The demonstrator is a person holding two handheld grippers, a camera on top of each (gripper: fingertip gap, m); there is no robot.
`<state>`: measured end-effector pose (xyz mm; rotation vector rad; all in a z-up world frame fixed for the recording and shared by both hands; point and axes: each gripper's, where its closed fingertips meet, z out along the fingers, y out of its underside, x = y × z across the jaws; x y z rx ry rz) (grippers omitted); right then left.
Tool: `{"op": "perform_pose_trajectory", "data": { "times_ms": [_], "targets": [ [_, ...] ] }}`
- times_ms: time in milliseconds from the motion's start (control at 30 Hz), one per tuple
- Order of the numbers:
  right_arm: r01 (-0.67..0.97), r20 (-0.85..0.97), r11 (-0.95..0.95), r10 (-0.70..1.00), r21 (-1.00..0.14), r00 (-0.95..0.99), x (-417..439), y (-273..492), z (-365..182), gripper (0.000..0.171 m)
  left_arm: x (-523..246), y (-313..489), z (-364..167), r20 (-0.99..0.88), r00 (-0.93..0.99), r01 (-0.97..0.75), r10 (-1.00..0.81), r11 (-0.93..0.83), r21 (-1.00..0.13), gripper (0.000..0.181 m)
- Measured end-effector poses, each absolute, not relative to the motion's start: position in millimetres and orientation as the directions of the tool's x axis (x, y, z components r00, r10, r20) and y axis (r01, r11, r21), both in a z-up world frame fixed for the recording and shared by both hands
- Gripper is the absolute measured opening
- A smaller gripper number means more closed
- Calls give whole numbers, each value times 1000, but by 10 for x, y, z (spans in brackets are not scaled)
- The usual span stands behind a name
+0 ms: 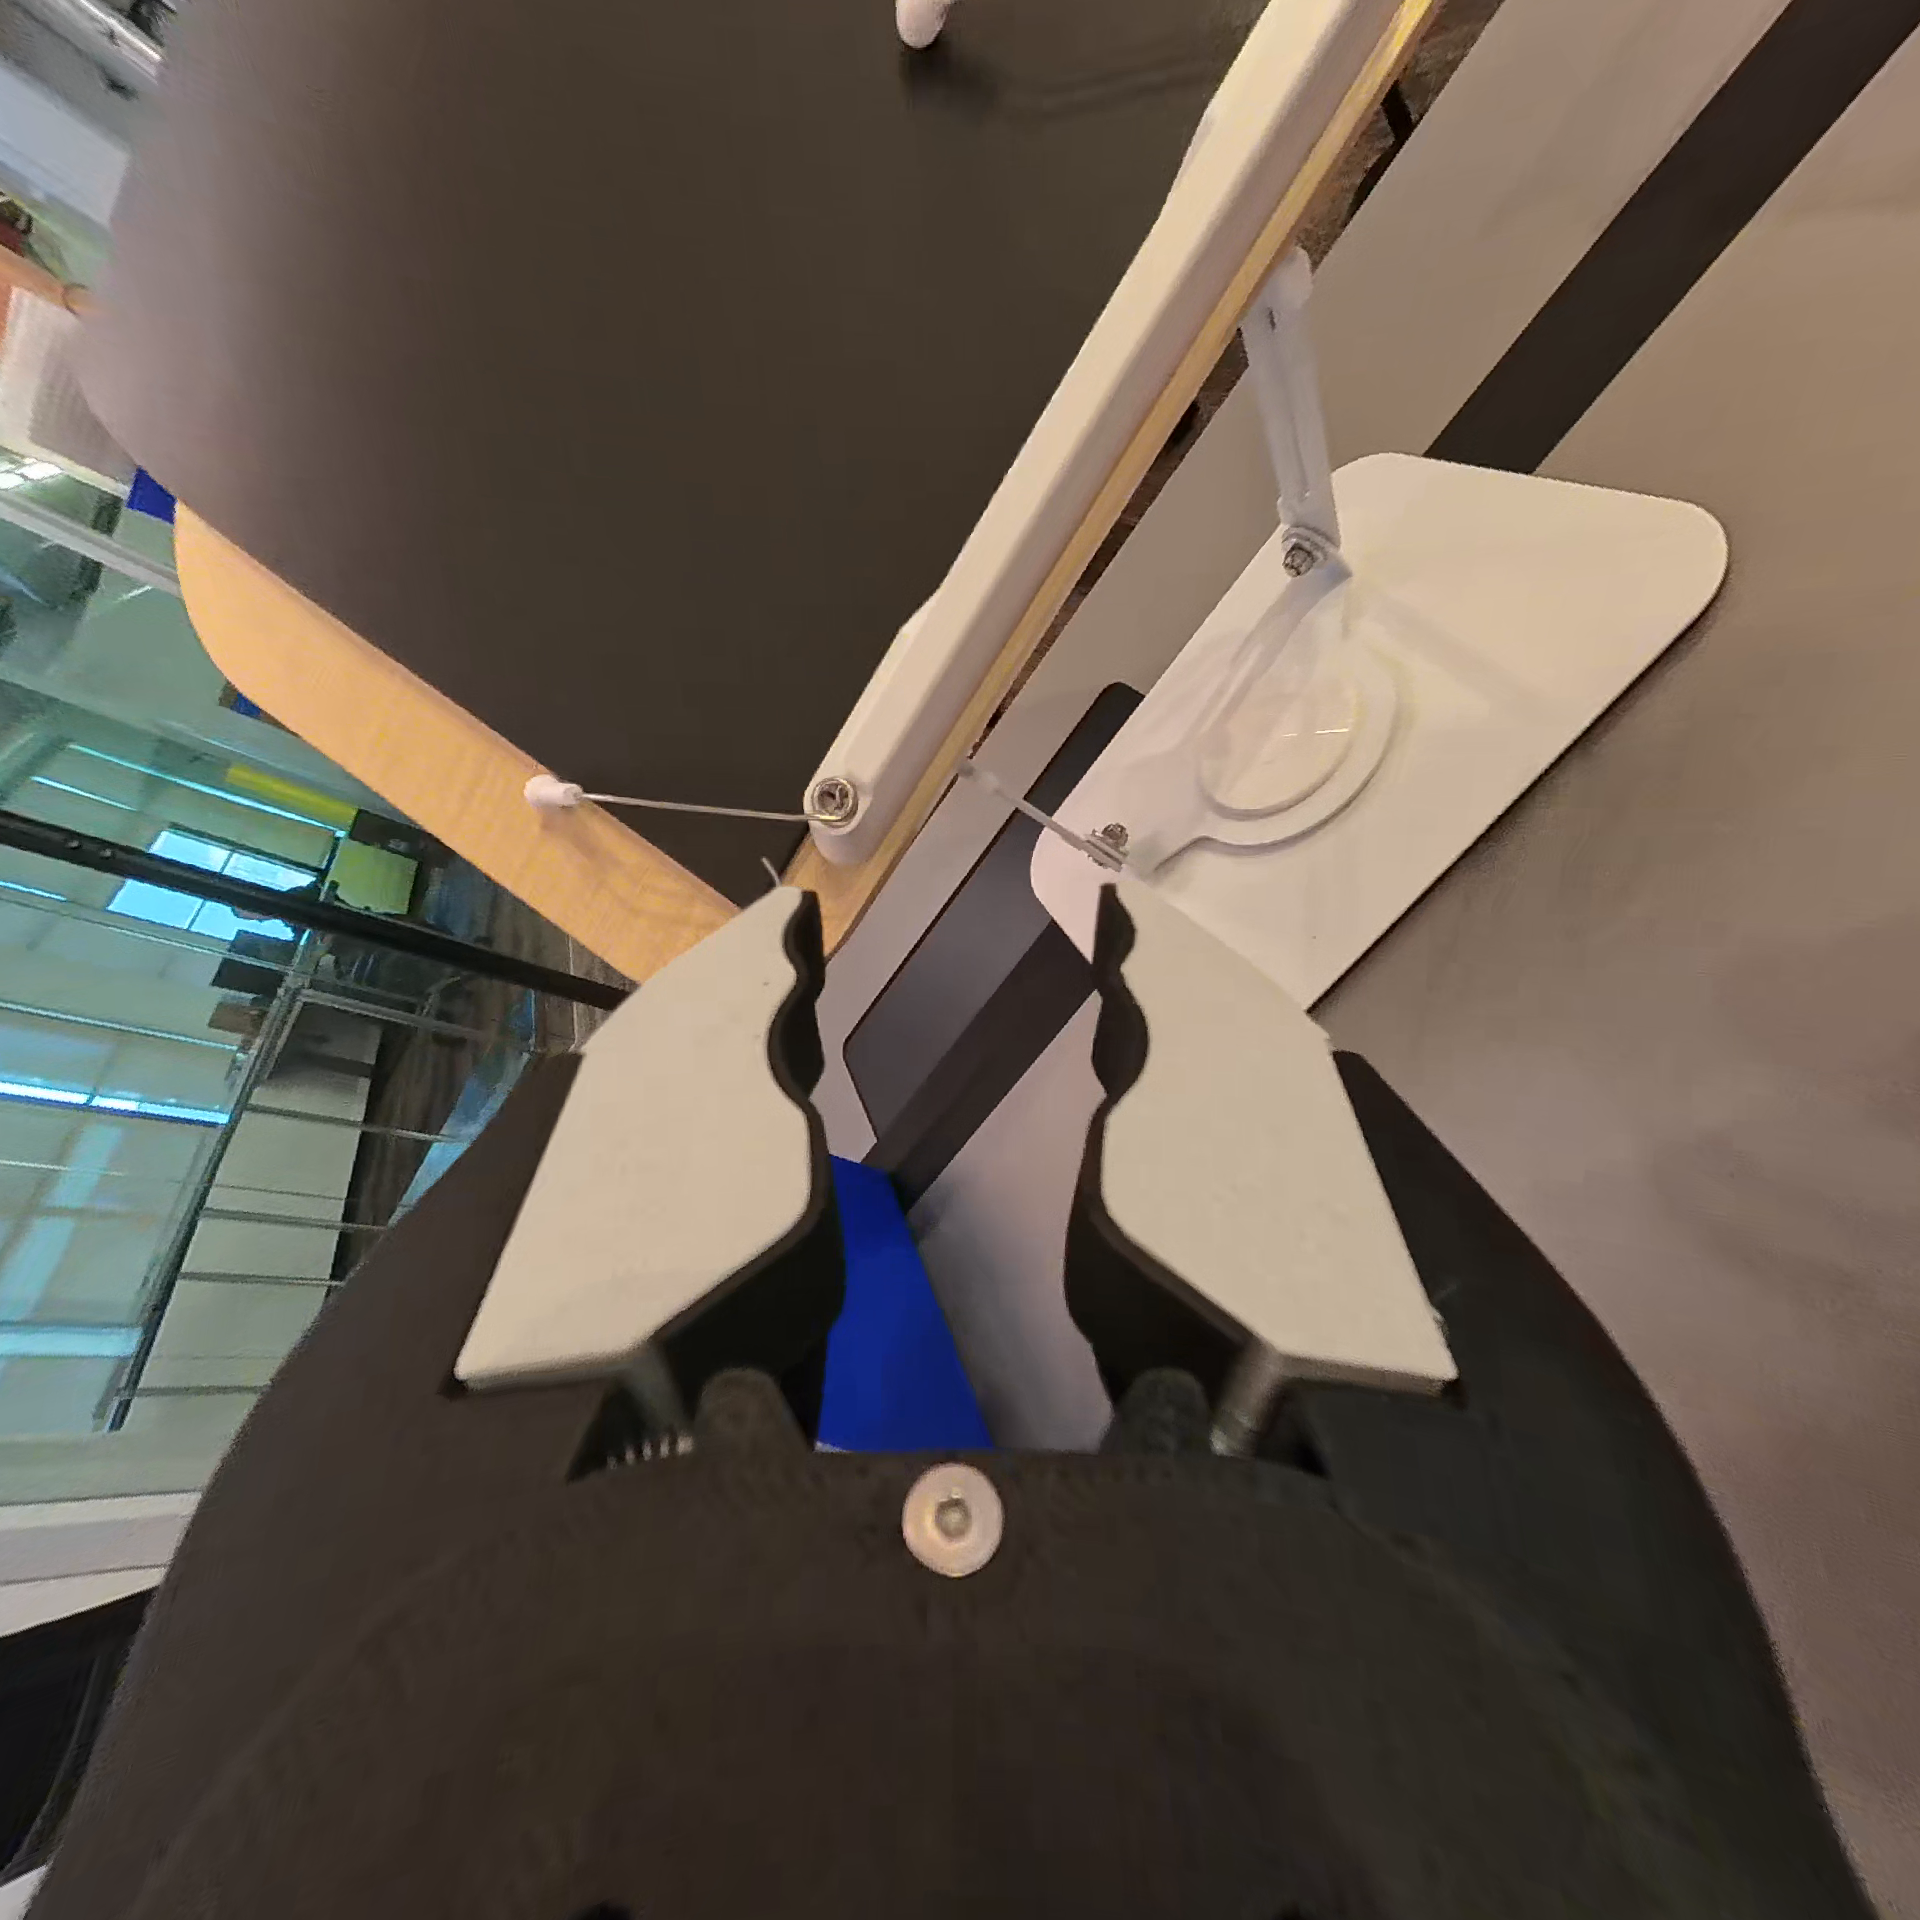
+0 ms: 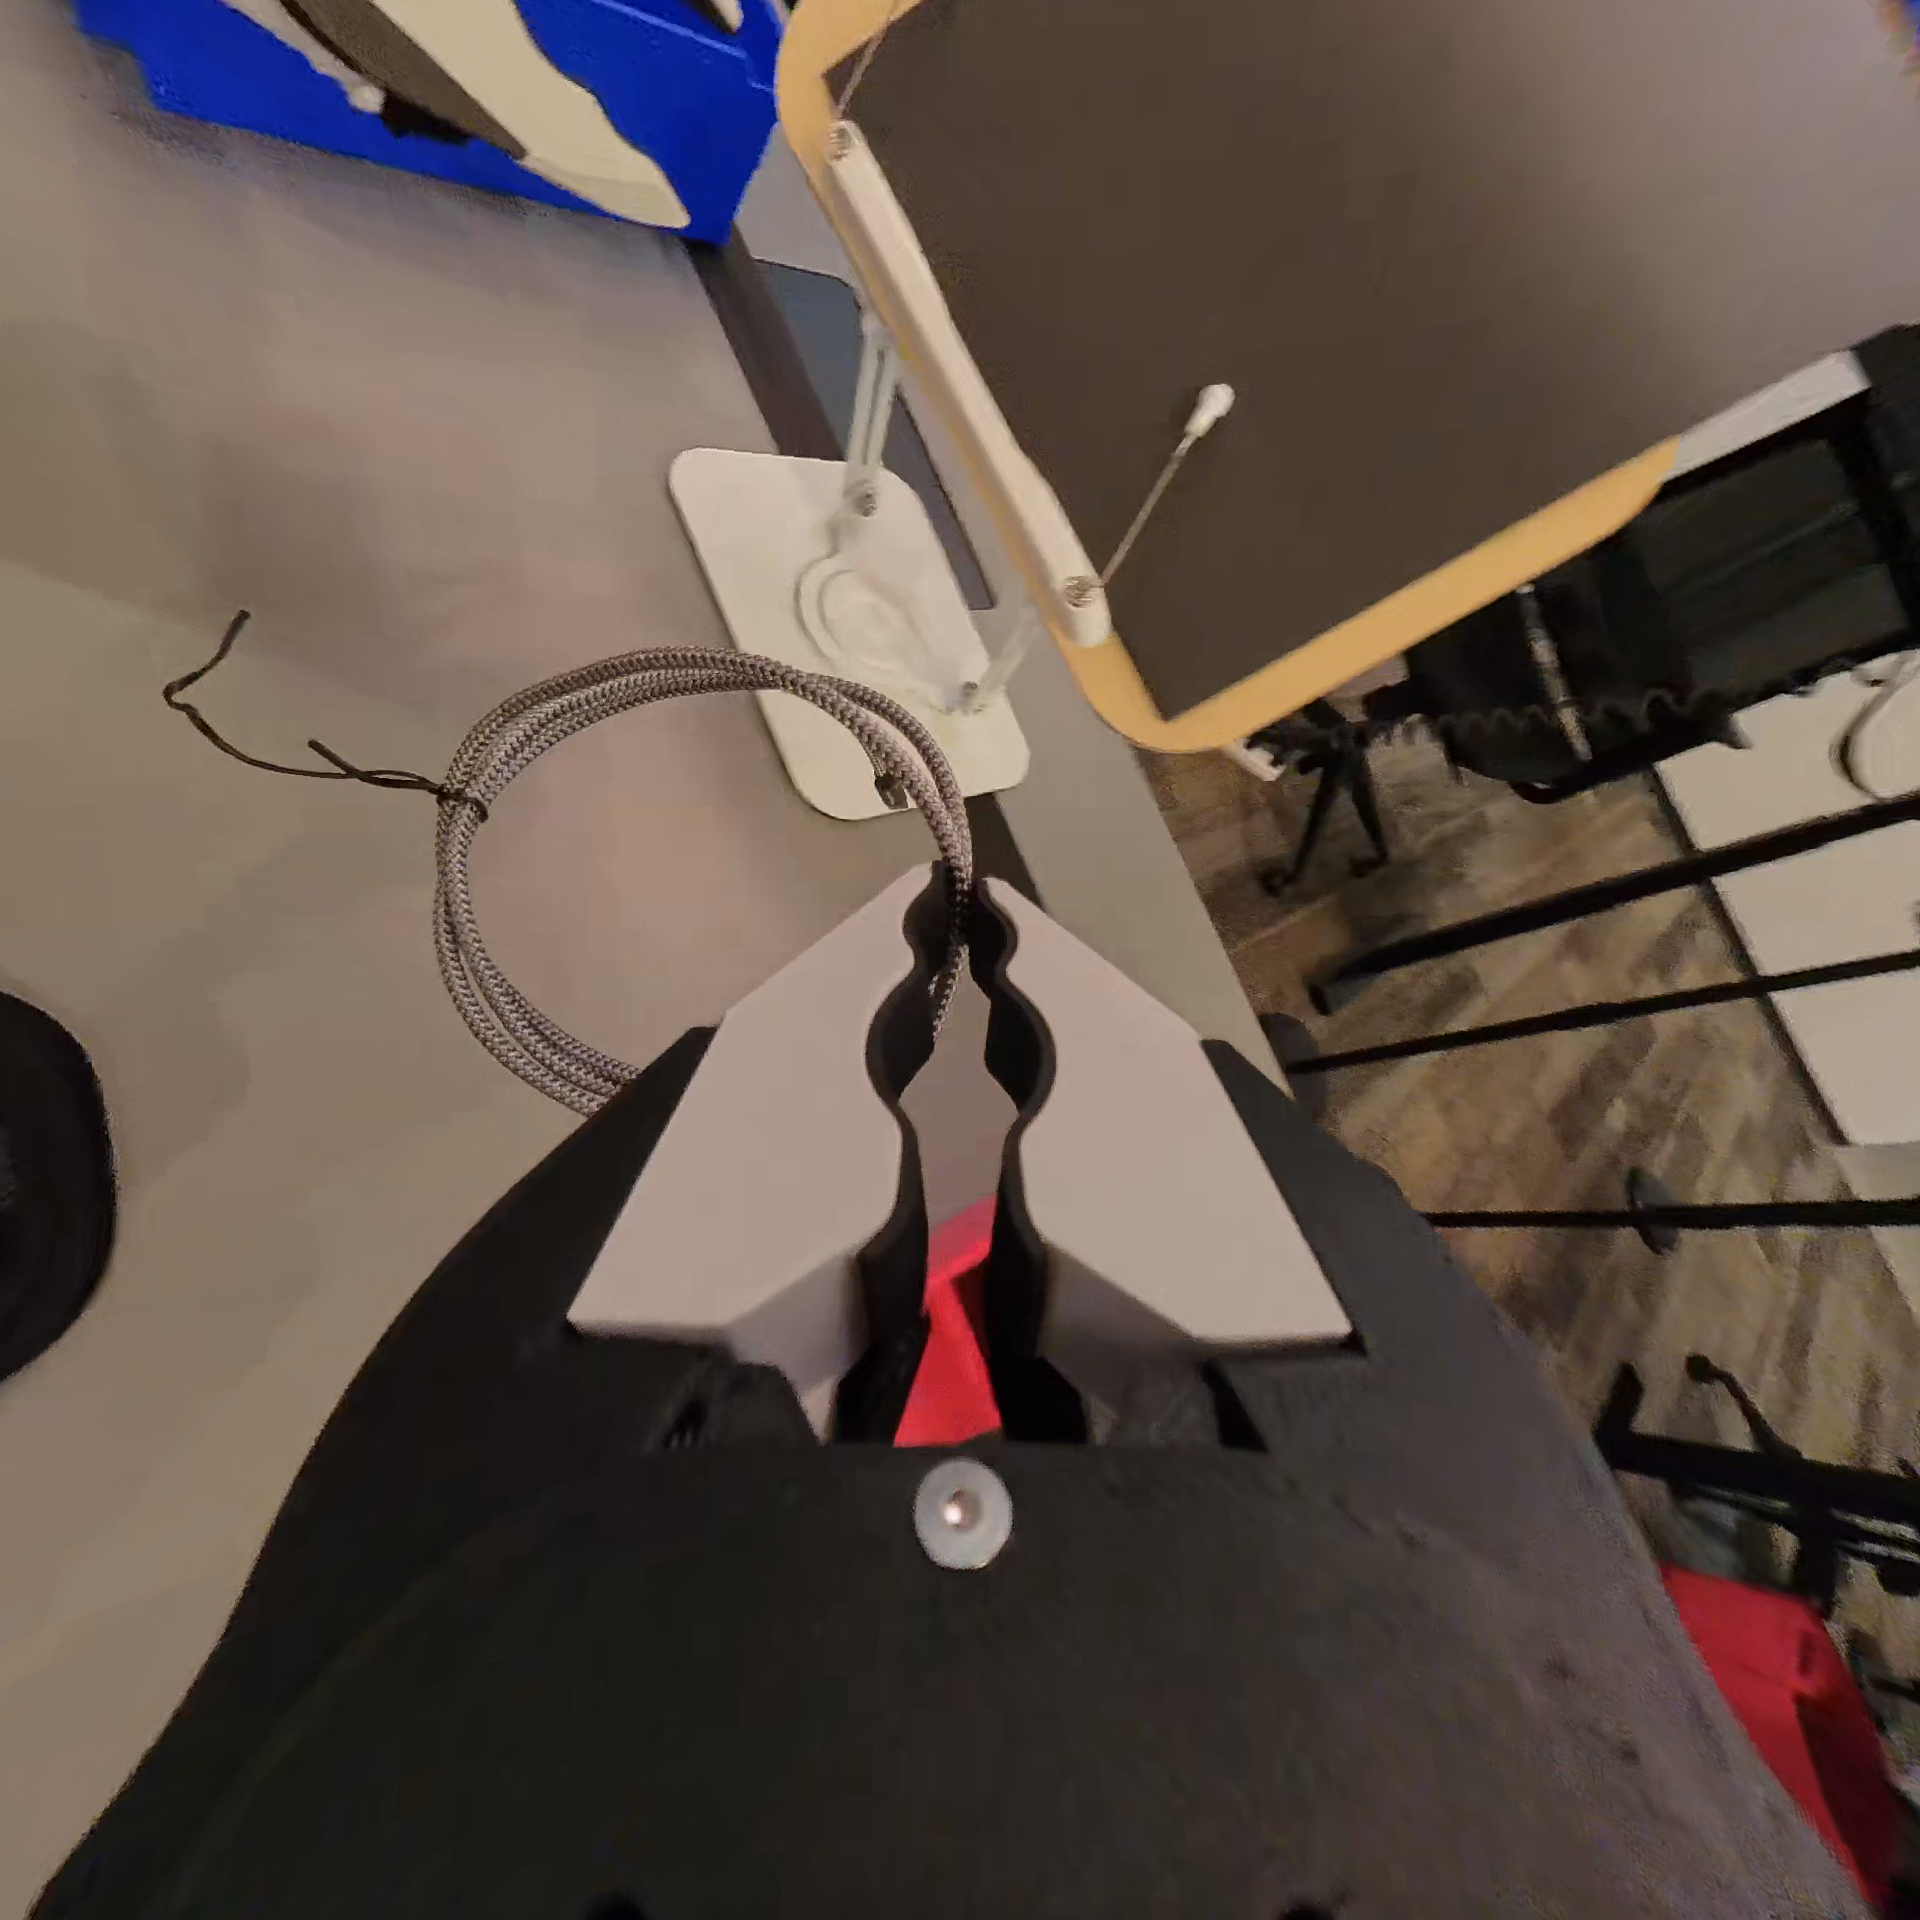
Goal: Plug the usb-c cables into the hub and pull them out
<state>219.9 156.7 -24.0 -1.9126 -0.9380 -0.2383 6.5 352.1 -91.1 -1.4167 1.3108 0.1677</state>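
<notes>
My right gripper [image 2: 961, 881] is shut on a grey braided usb-c cable [image 2: 623, 670], pinched at the fingertips above the grey table [image 2: 312, 468]. The cable hangs in a coiled loop bound by a black twist tie [image 2: 260, 764]; a small dark plug end [image 2: 888, 792] shows near the loop's top. My left gripper [image 1: 956, 904] is open and empty; it also shows far off in the right wrist view [image 2: 499, 104]. Between its fingers lies a dark flat slab [image 1: 977, 987], which may be the hub; it also shows in the right wrist view [image 2: 821, 312].
A white stand base [image 2: 758, 540] holds up a dark panel with a wooden edge [image 2: 1351, 312], close over the slab; both show in the left wrist view, base [image 1: 1507, 644] and panel [image 1: 623, 364]. A blue box [image 2: 675, 94] sits at the back. The table edge [image 2: 1143, 831] drops to the floor. My hands' fingertips stand some 30 cm from each other.
</notes>
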Motion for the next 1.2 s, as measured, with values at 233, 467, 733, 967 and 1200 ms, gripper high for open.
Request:
{"op": "perform_pose_trajectory", "data": {
  "times_ms": [233, 467, 733, 967, 1200],
  "targets": [
    [716, 610, -309, 379, -626, 696, 2703, 1345, 166, 0, 50, 3537, -911, -709, 376, -749, -597, 254, -612, 49],
    [704, 724, -447, 164, -551, 670, 3506, 962, 577, 0, 3, 3591, -882, -699, 390, -745, -600, 240, -622, 49],
    [589, 700, -643, 113, -490, 705, 4329, 768, -56, 0, 25, 3576, -920, -688, 382, -744, -617, 236, -625, 49],
    [494, 593, -758, 178, -427, 785, 4583, 819, -1202, 0, 43, 3558, -949, -688, 373, -748, -622, 237, -620, 49],
    [396, 433, -886, 268, -240, 861, 4632, 724, -2189, 6, 29, 3579, -975, -684, 369, -752, -629, 230, -617, 49]
  ]
}}
